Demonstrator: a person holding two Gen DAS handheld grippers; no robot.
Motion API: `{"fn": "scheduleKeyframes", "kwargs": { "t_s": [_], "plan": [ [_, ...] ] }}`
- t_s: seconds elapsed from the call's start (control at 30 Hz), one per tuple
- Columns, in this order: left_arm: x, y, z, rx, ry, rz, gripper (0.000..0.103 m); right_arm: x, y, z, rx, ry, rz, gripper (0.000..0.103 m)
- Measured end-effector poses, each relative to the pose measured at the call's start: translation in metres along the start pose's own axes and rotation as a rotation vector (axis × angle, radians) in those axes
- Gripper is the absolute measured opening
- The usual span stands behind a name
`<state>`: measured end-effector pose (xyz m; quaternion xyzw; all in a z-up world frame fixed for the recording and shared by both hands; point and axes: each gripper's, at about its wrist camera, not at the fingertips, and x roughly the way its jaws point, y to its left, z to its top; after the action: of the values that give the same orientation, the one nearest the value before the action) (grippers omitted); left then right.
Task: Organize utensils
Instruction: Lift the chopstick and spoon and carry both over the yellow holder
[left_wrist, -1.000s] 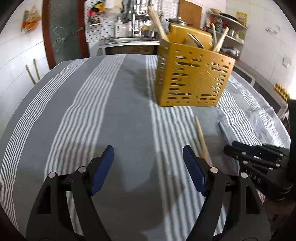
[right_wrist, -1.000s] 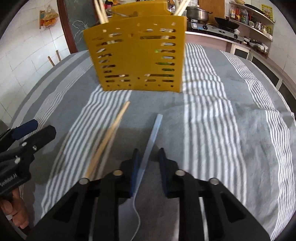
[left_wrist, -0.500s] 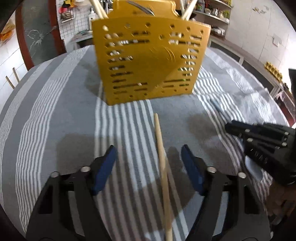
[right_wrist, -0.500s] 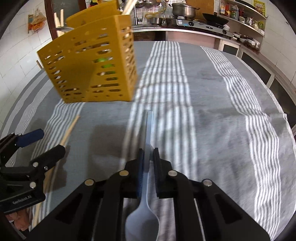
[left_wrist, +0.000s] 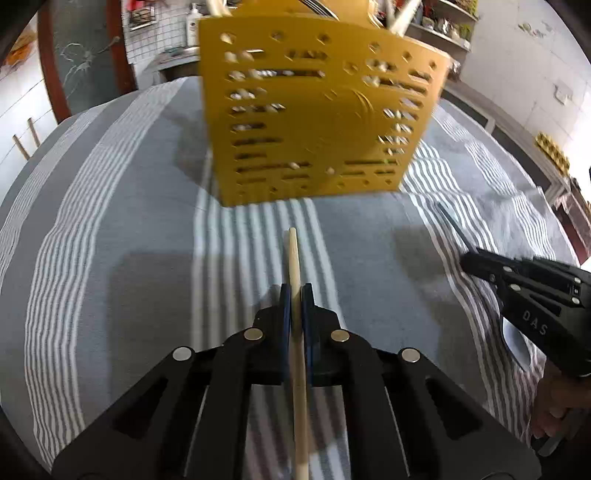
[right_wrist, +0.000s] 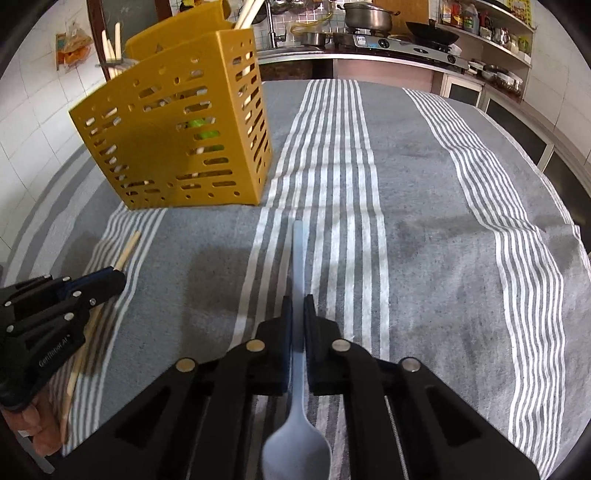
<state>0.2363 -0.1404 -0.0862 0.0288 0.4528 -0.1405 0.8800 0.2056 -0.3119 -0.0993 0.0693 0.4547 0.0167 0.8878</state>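
Chopstick of pale wood (left_wrist: 297, 354), long and round, lies along the left gripper (left_wrist: 295, 306), whose blue-padded fingers (left_wrist: 284, 314) are pressed against it from both sides; its tip points toward the yellow perforated plastic utensil caddy (left_wrist: 317, 110). That caddy stands upright on the grey cloth with white stripes (left_wrist: 110, 240) and has more pale sticks poking from its top. Beside it, the right gripper (right_wrist: 297, 314) is clamped on the handle of a light blue plastic spoon (right_wrist: 297, 424), bowl toward the camera and handle end pointing forward, off to the right of the caddy. In the right wrist view the left gripper sits low at the left, with the chopstick running through it above the cloth. A stove with pots (right_wrist: 369, 18) lines the counter behind.
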Motion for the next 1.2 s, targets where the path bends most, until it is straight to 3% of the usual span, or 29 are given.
{"fn": "scheduleKeyframes", "kwargs": {
  "t_s": [0.17, 0.57, 1.2],
  "plan": [
    [-0.018, 0.009, 0.001, -0.016, -0.044, -0.007, 0.005, -0.014, -0.002, 0.002, 0.023, -0.054, 0.038, 0.006],
    [-0.071, 0.026, 0.012, -0.054, -0.182, -0.044, 0.005, -0.059, 0.002, 0.012, 0.006, -0.201, 0.038, 0.006],
    [-0.120, 0.029, 0.010, -0.062, -0.271, -0.051, 0.005, -0.094, 0.012, 0.006, -0.025, -0.280, 0.054, 0.006]
  ]
}}
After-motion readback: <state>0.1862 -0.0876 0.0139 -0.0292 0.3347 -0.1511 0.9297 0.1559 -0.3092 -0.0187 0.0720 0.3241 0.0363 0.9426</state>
